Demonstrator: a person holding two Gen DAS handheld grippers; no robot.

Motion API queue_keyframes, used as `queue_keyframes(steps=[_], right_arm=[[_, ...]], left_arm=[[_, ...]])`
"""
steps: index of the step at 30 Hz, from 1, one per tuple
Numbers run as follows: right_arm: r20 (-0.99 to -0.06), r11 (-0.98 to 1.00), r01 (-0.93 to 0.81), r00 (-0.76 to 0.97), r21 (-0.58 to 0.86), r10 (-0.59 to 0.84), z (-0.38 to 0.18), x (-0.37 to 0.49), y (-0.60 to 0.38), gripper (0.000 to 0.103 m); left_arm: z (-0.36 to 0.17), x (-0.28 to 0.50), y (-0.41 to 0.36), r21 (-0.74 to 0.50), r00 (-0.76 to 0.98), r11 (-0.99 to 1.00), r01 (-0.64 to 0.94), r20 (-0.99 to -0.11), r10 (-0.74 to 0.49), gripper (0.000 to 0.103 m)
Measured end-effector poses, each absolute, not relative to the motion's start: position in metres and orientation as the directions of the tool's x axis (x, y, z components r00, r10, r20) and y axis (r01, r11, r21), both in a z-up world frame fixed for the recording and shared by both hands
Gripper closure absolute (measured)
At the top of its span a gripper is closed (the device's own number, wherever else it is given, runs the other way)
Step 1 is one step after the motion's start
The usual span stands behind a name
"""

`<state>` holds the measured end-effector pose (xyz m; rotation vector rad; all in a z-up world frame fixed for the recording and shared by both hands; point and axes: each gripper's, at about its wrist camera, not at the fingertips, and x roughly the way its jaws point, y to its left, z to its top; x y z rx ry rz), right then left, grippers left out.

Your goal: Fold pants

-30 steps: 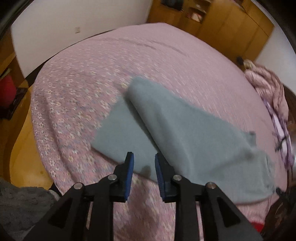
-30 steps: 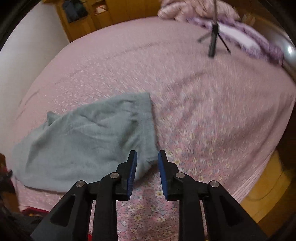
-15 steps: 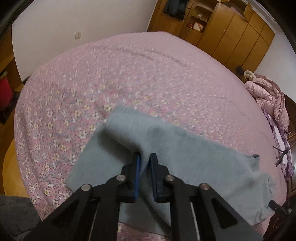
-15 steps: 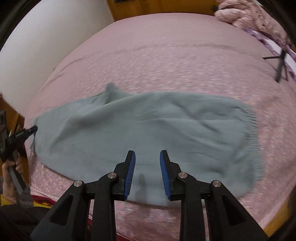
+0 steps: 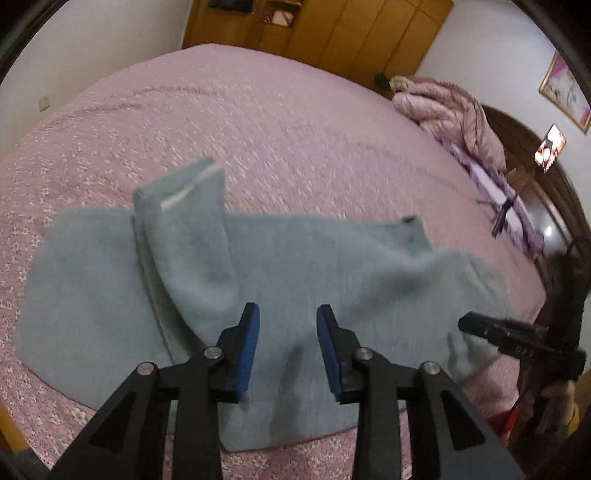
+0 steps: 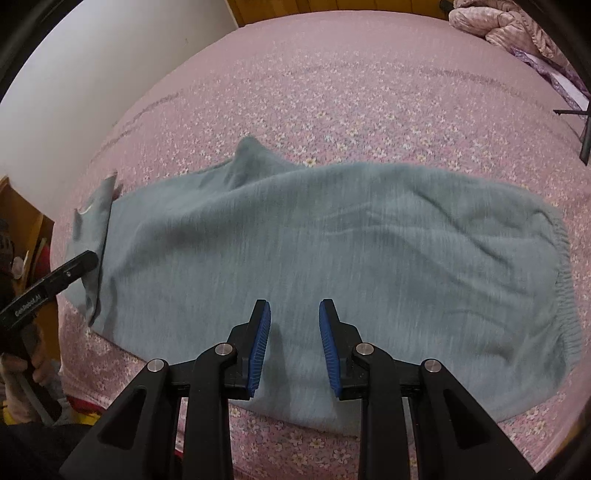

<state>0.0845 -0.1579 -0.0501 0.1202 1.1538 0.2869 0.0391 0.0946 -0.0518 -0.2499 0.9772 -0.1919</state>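
Crosswise: pants (image 6: pixel 332 251) lie flat, waistband (image 6: pixel 565 280) right, hems left.

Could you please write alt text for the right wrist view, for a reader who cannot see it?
Grey-blue fleece pants lie spread across a pink floral bedspread, elastic waistband to the right. The right gripper, with blue pads, hangs open above their near edge, holding nothing.

Pink floral bedspread (image 5: pixel 295 122), white walls (image 6: pixel 92 74), wooden wardrobe (image 5: pixel 351 29), framed picture (image 5: pixel 565 96)
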Motion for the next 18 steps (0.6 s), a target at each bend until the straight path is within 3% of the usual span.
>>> queue_keyframes(steps=[11, 18], right_arm=[[-0.885, 0.955, -0.128, 0.358, 0.268, 0.296, -0.061, 0.083, -0.164, 0.074], [-0.886, 0.955, -0.127, 0.357, 0.268, 0.296, -0.062, 0.084, -0.163, 0.074]], left_arm=[[-0.045, 0.044, 0.154, -0.223, 0.634, 0.957, -0.183, -0.771, -0.058, 0.069], [-0.046, 0.061, 0.150, -0.208, 0.647, 0.962, -0.176, -0.761, -0.046, 0.069]])
